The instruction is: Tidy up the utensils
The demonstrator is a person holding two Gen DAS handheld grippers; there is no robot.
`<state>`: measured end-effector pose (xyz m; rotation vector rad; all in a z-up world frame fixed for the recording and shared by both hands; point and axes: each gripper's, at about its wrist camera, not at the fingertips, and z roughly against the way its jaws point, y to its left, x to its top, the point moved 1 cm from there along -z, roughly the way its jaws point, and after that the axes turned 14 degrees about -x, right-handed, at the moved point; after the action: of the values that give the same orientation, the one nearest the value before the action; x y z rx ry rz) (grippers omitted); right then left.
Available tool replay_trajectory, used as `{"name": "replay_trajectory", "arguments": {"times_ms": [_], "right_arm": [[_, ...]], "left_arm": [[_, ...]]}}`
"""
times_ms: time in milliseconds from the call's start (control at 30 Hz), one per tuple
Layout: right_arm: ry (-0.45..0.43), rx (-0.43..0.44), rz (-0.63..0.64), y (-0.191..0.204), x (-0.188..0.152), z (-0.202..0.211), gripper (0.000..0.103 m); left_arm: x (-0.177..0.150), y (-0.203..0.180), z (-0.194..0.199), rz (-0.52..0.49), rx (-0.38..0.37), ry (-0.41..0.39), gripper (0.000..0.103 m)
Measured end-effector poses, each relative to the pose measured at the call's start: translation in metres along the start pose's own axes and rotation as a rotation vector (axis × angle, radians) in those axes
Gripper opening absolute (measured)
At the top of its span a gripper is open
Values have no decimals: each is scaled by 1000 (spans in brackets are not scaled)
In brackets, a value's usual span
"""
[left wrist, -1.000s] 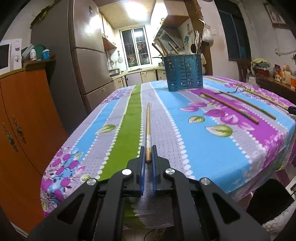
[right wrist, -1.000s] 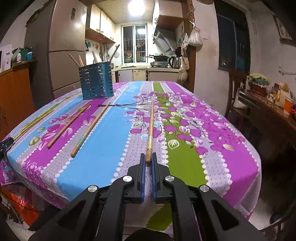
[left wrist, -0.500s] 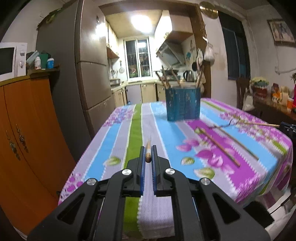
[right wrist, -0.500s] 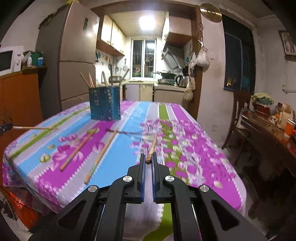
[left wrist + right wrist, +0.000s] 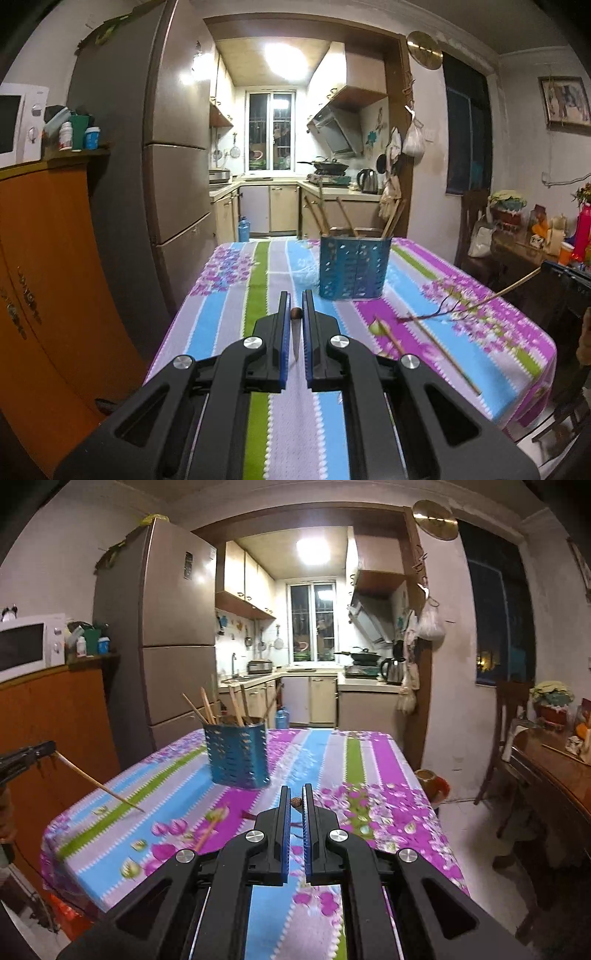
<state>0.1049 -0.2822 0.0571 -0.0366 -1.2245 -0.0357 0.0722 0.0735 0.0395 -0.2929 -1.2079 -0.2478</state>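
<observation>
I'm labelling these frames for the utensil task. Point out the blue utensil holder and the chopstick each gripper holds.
blue utensil holder (image 5: 354, 271), left wrist view, front wall.
left chopstick (image 5: 295, 314), left wrist view, butt end.
right chopstick (image 5: 296, 802), right wrist view, butt end.

Fridge (image 5: 177, 155), microwave (image 5: 29, 644), kettle (image 5: 392, 670).

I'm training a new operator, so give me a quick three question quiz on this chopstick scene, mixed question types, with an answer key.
1. True or false: the left gripper is shut on a chopstick.
2. Multiple choice: the blue holder stands A) on the tablecloth B) on the cabinet C) in a gripper.
3. Fill in: chopsticks lying loose on the cloth number at least ____.

Key: 1 true. 2 A. 3 two.
</observation>
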Motion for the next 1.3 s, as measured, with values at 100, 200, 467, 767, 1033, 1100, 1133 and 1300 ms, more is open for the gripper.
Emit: {"name": "replay_trajectory", "arguments": {"times_ms": [100,200,467,767,1033,1100,1133,1300], "right_arm": [[34,31,-9,0,11,-3,7],[56,48,-15,0,18,-4,7],[50,47,-6,0,33,0,1],[145,3,3,-15,-19,-30,1],[168,160,260,32,-118,35,2],[205,184,259,50,-139,36,2],[198,171,264,60,-147,37,2],[155,52,267,93,-169,40,31]], "left_arm": [[13,-4,-3,5,-25,3,5],[19,-8,-5,9,-44,9,5],[43,-25,-12,-27,-89,-10,5],[31,-41,-32,-66,-122,-11,5],[30,-40,-31,-79,-129,-27,5],[29,-42,-31,-87,-129,-31,5],[28,-43,-31,-92,-126,-32,5],[26,-43,-26,-109,-123,-40,5]]}}
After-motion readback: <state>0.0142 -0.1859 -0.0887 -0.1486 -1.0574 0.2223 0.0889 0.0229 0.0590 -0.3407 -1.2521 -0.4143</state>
